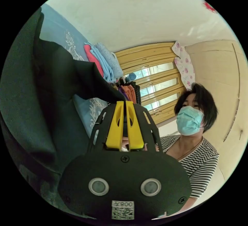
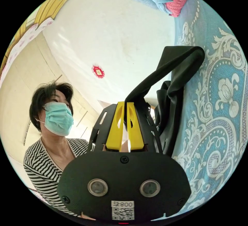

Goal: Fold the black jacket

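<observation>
Gripped the jacket point(image 1: 38, 94) with both tools. Left tool point(image 1: 125, 103) pinched tight on a corner of black cloth, jaws nearly together; right tool point(image 2: 125, 104) likewise clamped on a black edge rising from its tips. Held the jacket partly lifted, the rest draped against the blue patterned bedspread point(image 2: 219, 112). Judged as the lift-and-spread step, before any fold. Next: likely needed the two corners drawn apart, cloth pulled taut, then laid flat on the bed. Stacked clothes point(image 1: 103, 60) lay further off.
</observation>
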Action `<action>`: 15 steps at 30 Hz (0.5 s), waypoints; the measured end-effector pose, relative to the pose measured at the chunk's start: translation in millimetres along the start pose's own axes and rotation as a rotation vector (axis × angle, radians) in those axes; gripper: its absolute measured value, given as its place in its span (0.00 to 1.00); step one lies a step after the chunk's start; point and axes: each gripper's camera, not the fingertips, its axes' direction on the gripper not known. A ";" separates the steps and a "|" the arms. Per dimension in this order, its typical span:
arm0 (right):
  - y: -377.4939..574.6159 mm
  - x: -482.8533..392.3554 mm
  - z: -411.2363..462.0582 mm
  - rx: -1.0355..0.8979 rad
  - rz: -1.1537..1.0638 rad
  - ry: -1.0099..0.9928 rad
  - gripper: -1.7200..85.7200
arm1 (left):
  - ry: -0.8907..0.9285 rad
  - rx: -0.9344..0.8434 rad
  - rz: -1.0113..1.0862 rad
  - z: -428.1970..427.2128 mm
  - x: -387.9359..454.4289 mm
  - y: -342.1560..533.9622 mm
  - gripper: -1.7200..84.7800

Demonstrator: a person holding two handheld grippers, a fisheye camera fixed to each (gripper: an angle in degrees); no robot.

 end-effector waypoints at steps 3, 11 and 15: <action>4.2 -3.1 37.7 -0.076 -0.033 0.063 0.03 | -0.114 0.001 0.073 -35.4 43.5 1.1 0.04; 47.6 19.7 182.8 -0.336 -0.048 0.130 0.03 | -0.401 0.000 0.014 -133.2 111.4 33.7 0.04; 69.4 28.6 232.8 -0.424 -0.067 0.174 0.03 | -0.500 -0.040 -0.023 -156.0 127.6 41.3 0.04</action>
